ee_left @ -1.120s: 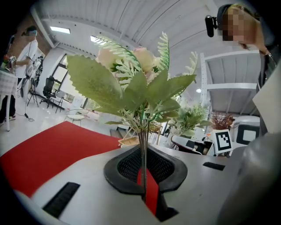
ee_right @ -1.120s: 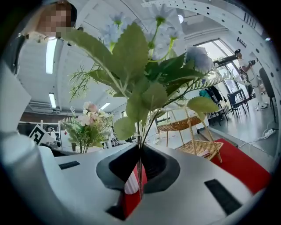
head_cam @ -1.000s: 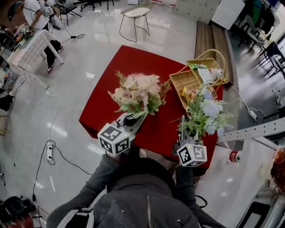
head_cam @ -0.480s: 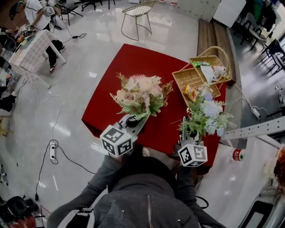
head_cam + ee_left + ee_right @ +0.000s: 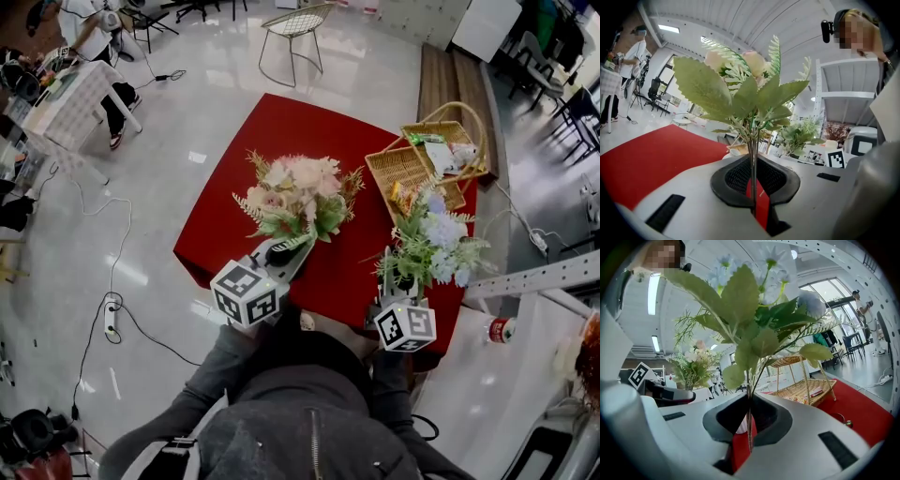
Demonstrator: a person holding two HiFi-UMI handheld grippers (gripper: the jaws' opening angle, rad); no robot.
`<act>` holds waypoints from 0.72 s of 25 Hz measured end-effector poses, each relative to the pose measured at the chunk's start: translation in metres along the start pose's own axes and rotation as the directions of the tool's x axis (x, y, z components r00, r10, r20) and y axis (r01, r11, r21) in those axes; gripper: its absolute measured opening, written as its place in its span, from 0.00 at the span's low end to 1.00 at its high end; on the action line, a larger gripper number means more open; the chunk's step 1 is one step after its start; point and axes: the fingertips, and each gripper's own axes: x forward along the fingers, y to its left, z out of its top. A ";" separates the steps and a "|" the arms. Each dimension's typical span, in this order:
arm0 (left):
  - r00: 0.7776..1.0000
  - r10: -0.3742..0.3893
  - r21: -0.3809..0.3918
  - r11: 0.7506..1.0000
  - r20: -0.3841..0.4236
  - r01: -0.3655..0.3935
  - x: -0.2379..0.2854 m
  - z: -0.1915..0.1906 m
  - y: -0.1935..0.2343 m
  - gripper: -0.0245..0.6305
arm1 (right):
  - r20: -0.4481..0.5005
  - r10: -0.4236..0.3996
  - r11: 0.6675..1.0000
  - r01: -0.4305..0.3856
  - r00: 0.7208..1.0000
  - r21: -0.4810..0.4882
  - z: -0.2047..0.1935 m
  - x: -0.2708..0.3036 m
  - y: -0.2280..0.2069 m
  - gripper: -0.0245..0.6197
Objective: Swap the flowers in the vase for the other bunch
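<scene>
The left gripper (image 5: pixel 754 187) is closed tight on the thin green stems of the pink-and-cream bunch (image 5: pixel 745 93), which rises upright from its dark pads. The right gripper (image 5: pixel 749 427) is likewise clamped on the stems of the blue-and-white bunch (image 5: pixel 754 310), also upright.

In the head view both are held close in front of the person's chest. The left gripper (image 5: pixel 281 253) angles up and to the right, the right gripper (image 5: pixel 386 272) points straight away from the body, and both run roughly level. Each marker cube, left (image 5: pixel 246 292) and right (image 5: pixel 405 325), sits nearest the body. The grey sleeves (image 5: pixel 202 394) are bent in at the elbows.

The pink-and-cream bunch (image 5: pixel 295 197) stands over the near middle of the red surface (image 5: pixel 272 141). The blue-and-white bunch (image 5: pixel 436 239) stands to its right, apart from it, over the surface's near right part. Just beyond the blue-and-white bunch, a wicker basket (image 5: pixel 412 169) with a hoop handle rests at the surface's far right corner; the right gripper view shows the basket (image 5: pixel 801 380) behind the stems.
</scene>
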 end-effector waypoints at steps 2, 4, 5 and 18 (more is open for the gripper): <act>1.000 0.008 0.003 1.000 0.003 -0.008 0.001 0.001 0.002 0.07 | -0.005 0.002 1.000 -0.002 1.000 0.004 -0.002 0.001 0.000 0.08; 1.000 0.014 0.008 1.000 0.005 -0.014 0.001 0.003 0.004 0.07 | -0.015 0.007 1.000 -0.007 1.000 0.004 -0.004 0.002 0.001 0.08; 1.000 0.016 0.012 1.000 0.005 -0.016 0.002 0.005 0.005 0.07 | -0.020 0.010 1.000 -0.010 1.000 0.002 -0.005 0.002 0.001 0.08; 0.999 0.008 0.085 0.996 0.043 -0.011 0.022 0.050 0.009 0.07 | -0.029 0.023 1.000 -0.023 0.999 0.017 -0.004 0.003 0.008 0.08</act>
